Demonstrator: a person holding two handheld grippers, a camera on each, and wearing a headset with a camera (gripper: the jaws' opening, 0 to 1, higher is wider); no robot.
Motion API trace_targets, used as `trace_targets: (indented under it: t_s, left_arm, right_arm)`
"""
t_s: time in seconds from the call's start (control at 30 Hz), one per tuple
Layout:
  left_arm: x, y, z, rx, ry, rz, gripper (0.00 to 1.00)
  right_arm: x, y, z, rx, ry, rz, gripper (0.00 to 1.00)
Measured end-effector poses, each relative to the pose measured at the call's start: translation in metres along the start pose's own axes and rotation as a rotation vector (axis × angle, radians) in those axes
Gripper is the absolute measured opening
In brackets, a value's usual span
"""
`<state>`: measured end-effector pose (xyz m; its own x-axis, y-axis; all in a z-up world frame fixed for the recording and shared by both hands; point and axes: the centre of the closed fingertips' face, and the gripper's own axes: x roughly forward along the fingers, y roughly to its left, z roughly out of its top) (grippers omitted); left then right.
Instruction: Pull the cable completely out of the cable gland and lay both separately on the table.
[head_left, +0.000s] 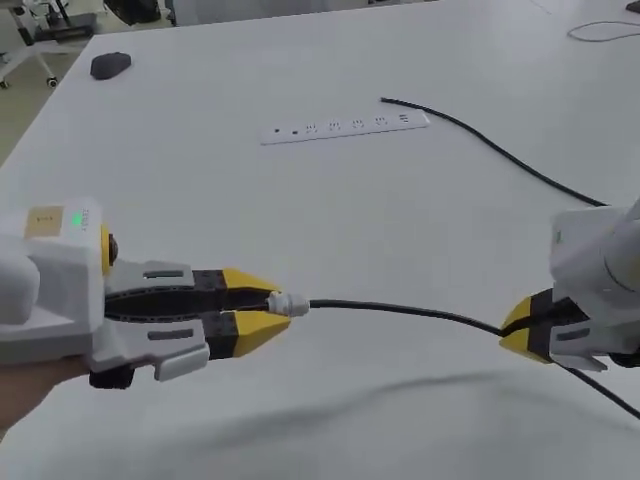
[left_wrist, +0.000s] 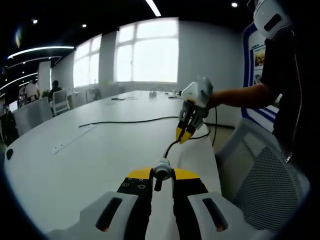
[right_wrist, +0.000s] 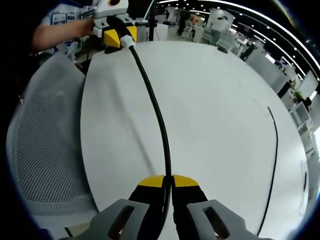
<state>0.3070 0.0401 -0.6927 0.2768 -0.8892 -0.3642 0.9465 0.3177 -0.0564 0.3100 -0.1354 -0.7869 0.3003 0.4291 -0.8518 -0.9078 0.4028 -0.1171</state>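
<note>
1. The left tool is clamped on the cable gland, held over the worktop's near edge.
2. The right tool is closed on the black cable, whose end sits inside the gland.
3. Pull the hands straight apart along the cable's line, gripping firmly so neither slips.

Open-plan office: long white conference table, power strip, mesh chair, big windows
</note>
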Motion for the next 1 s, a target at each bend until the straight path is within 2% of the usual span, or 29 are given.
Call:
trace_targets:
  t_s: [0.07,0.1,0.13,0.2,0.27,0.37,0.43,0.5,0.53,0.67,0.83,0.93,1.0]
  left_arm:
    - [-0.002,0.001,0.000,-0.011,-0.006,0.003,0.14]
    - [-0.002,0.001,0.000,-0.010,-0.004,0.006,0.14]
    - [-0.003,0.002,-0.001,-0.011,-0.002,0.009,0.14]
    - [-0.003,-0.001,-0.004,-0.013,0.009,0.003,0.14]
    - [-0.002,-0.004,-0.005,-0.004,0.021,0.001,0.14]
    - [-0.003,-0.007,-0.005,-0.004,0.020,-0.002,0.14]
    - [-0.004,-0.008,-0.004,-0.005,0.018,-0.003,0.14]
    - [-0.005,-0.009,-0.002,-0.003,0.014,-0.002,0.14]
    - [-0.006,-0.009,-0.001,-0.002,0.014,-0.002,0.14]
    - [-0.008,-0.013,-0.001,0.002,0.014,-0.006,0.14]
    - [-0.010,-0.015,0.000,0.000,0.005,-0.001,0.14]
    - [-0.012,-0.016,0.000,0.000,-0.002,0.007,0.14]
    - [-0.015,-0.016,0.001,-0.012,-0.015,0.012,0.14]
  right_arm:
    - [0.001,0.002,0.002,0.017,-0.006,0.019,0.03]
    - [0.000,0.004,0.006,0.053,-0.022,0.026,0.08]
    - [-0.002,0.010,0.012,0.082,-0.030,0.062,0.13]
    - [-0.004,0.012,0.023,0.064,-0.056,0.070,0.17]
    - [-0.008,0.018,0.050,0.039,-0.133,0.082,0.15]
    - [-0.011,0.036,0.101,-0.002,-0.271,0.133,0.15]
    - [-0.010,0.048,0.124,-0.046,-0.315,0.166,0.15]
    - [-0.005,0.061,0.141,-0.086,-0.323,0.211,0.15]
    - [-0.001,0.063,0.150,-0.123,-0.332,0.201,0.17]
    - [0.008,0.073,0.165,-0.198,-0.330,0.214,0.11]
    - [0.007,0.081,0.178,-0.216,-0.350,0.247,0.08]
    - [0.006,0.083,0.178,-0.255,-0.347,0.249,0.00]
    - [0.006,0.083,0.179,-0.252,-0.353,0.248,0.00]
